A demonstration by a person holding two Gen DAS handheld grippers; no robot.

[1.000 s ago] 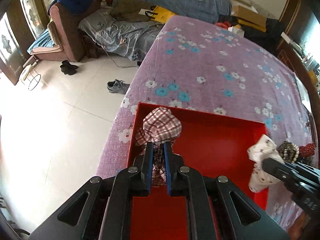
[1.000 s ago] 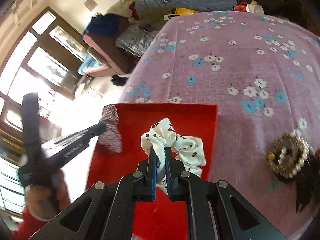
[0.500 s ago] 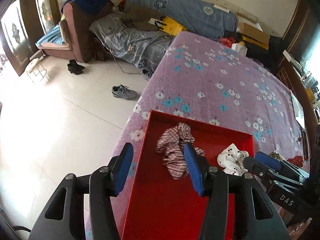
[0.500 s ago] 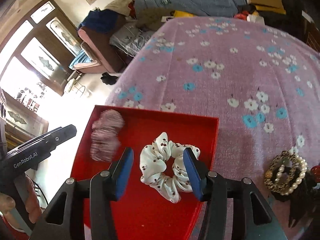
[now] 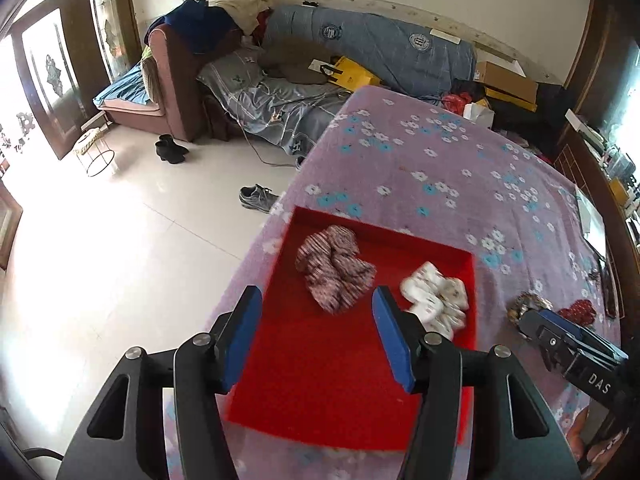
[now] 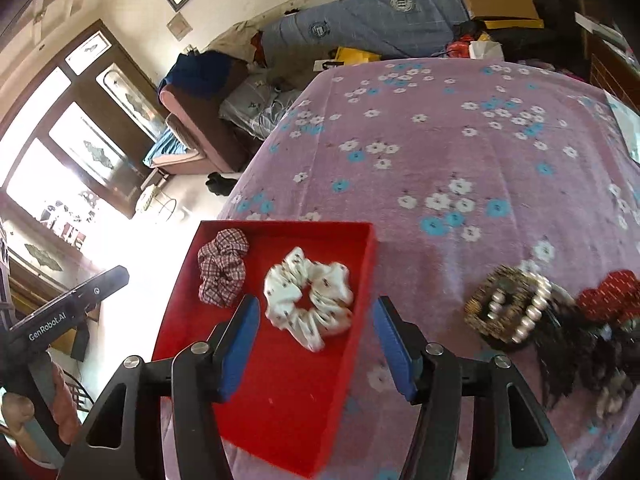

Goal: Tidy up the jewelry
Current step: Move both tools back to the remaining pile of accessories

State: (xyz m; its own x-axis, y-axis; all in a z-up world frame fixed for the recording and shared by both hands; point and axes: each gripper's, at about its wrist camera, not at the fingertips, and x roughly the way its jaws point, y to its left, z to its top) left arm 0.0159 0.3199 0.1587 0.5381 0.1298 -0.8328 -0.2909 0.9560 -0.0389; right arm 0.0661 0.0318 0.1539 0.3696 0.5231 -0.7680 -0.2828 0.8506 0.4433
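We hold both tongs released above the near end of the red tray (image 6: pixel 360 280), which sits on the floral purple bedspread (image 6: pixel 460 140) at its near corner.

The left gripper (image 5: pixel 318 336) has its blue pads spread wide with nothing between them. The plaid scrunchie (image 5: pixel 334 268) lies loose on the tray floor just past them, toward 12 o'clock.

The right gripper (image 6: pixel 316 344) is equally agape and empty. The white dotted scrunchie (image 6: pixel 308 296) rests flat in the tray beyond its fingers, at about 3 o'clock of the plaid one and apart from it, so each piece keeps its own spot.

At 3 o'clock of the tray, out on the bedspread, wait a pearl-trimmed hair accessory (image 6: pixel 510 306), a red dotted scrunchie (image 6: pixel 610 294) and some dark pieces we cannot name. We judge the sorting partly done, and our open right tongs suit fetching the pearl piece next.
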